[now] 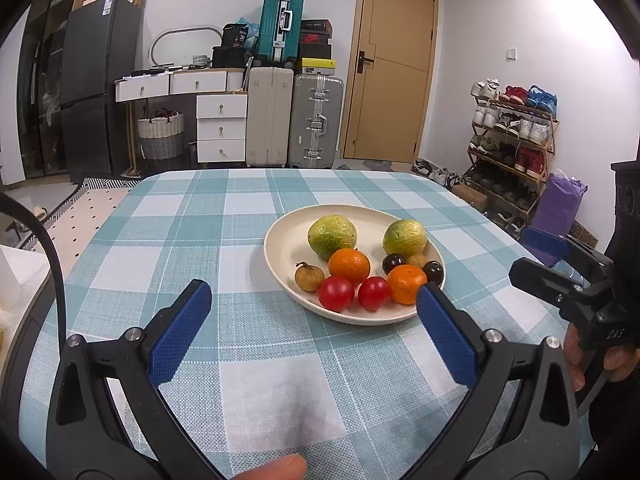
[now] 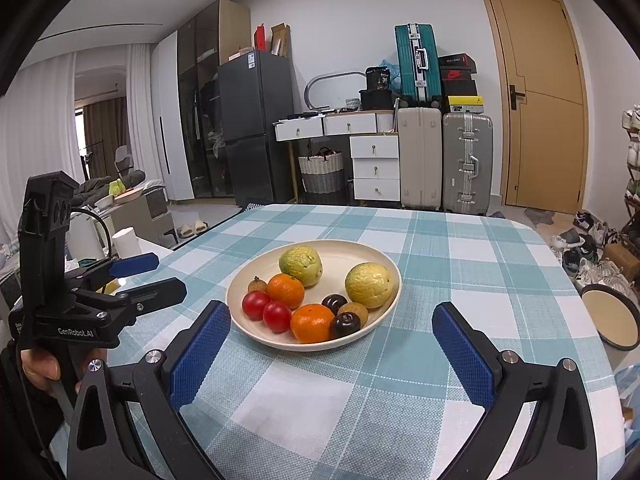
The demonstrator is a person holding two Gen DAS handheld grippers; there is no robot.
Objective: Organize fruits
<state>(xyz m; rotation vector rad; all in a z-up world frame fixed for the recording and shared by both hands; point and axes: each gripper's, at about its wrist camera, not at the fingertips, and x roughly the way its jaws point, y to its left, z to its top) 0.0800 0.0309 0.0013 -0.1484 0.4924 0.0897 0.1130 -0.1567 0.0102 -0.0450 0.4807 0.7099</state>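
Cream plate point(image 1: 280, 240) near centre of tabletop point(image 1: 180, 240), on teal-and-white check cloth. All fruit on plate: two green-yellow round fruits point(image 1: 332, 236) at far side, apart from each other; two oranges point(image 1: 349, 266), one just in front of left green fruit, one at near rim; two red tomatoes point(image 1: 336, 293) side by side, touching, at near edge; two dark plums point(image 1: 393, 263); two small brown longans point(image 1: 309, 276), one at left, one partly hidden between plums.

Left gripper point(image 1: 314, 300) above bare cloth just short of plate, blue-padded fingers point(image 1: 182, 336) spread wide, empty. Right gripper point(image 2: 332, 322) likewise facing plate, fingers point(image 2: 200, 356) spread wide, empty; plate's near rim between fingertips.

Second, dark-rimmed plate point(image 2: 610, 316) at right table edge, in right wrist view only.
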